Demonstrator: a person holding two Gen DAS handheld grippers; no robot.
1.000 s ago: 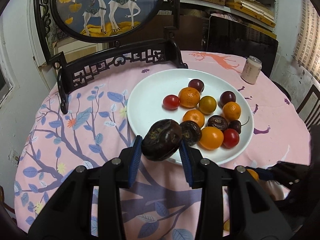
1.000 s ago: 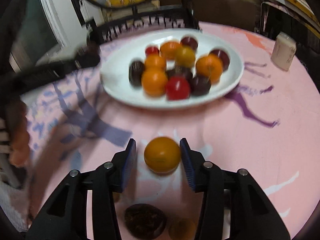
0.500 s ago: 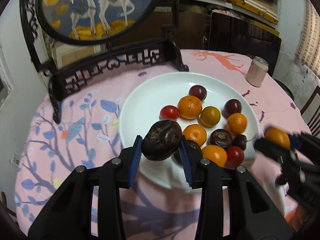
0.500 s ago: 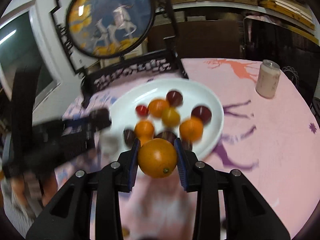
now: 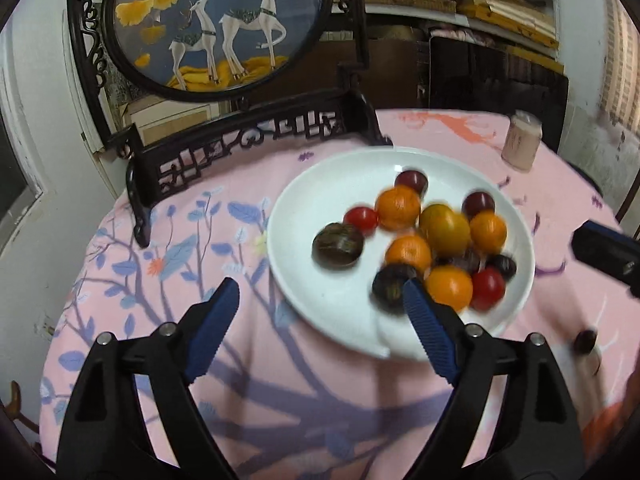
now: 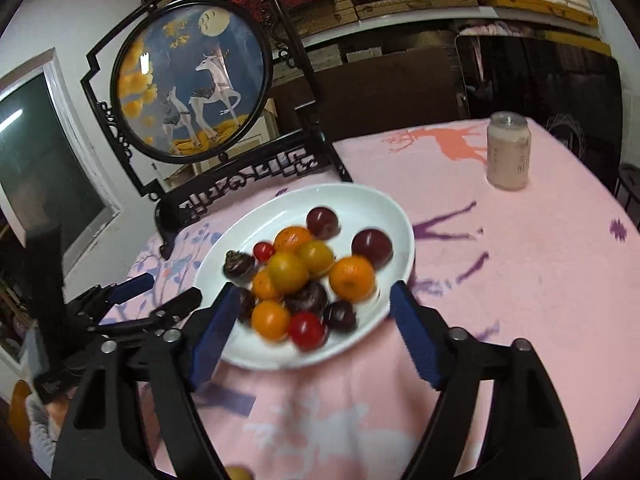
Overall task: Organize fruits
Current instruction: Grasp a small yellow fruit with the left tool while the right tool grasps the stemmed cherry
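Jaws of the left gripper (image 5: 320, 312) and the right gripper (image 6: 310, 316) are seen spreading apart, with nothing clamped between them. Beyond them, fruits (image 6: 312, 280) are heaped in the white plate (image 5: 320, 184) on the pink tablecloth (image 6: 520, 260). A can (image 6: 508, 150) is seen at two o'clock.

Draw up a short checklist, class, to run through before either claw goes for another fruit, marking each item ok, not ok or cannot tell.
1. Left claw empty, jaws opening: ok.
2. Right claw empty, jaws opening: ok.
3. Dark wrinkled fruit lying inside the white plate: ok.
4. Fruits on the plate at rest: cannot tell, several are blurred.
5. All fruit off the pink tablecloth: not ok, a small dark fruit lies beside the plate.
6. Can upright, apart from the plate: ok.
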